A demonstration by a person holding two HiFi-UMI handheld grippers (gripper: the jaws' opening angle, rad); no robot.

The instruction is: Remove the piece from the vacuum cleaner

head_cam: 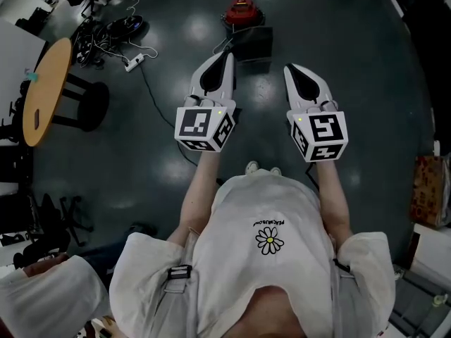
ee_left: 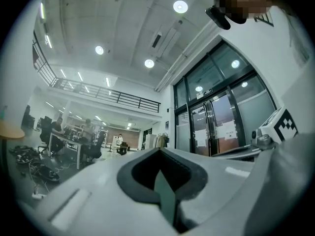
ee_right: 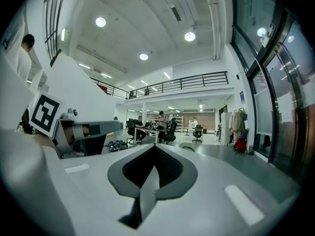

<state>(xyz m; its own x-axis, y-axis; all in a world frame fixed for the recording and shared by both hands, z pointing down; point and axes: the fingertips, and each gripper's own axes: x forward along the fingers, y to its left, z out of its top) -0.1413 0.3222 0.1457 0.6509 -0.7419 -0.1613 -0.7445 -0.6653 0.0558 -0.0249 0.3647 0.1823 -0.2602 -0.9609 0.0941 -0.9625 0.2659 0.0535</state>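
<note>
A small red vacuum cleaner (head_cam: 243, 10) stands on the dark floor far ahead, with a black boxy part (head_cam: 252, 46) just in front of it. My left gripper (head_cam: 227, 56) and right gripper (head_cam: 290, 69) are held side by side at chest height, well short of the vacuum. Both point forward and hold nothing. In the left gripper view the jaws (ee_left: 160, 151) are pressed together, and the right gripper's marker cube (ee_left: 278, 127) shows at the right edge. The right gripper view also shows its jaws (ee_right: 154, 146) closed, with the left gripper (ee_right: 74, 129) beside them.
A round wooden table (head_cam: 44, 90) and a black stool (head_cam: 88, 105) stand at the left. Tangled cables and a power strip (head_cam: 134, 63) lie on the floor left of the vacuum. A bag (head_cam: 430, 189) sits at the right edge. Glass doors (ee_left: 221, 127) and distant desks with people (ee_right: 157, 127) surround the hall.
</note>
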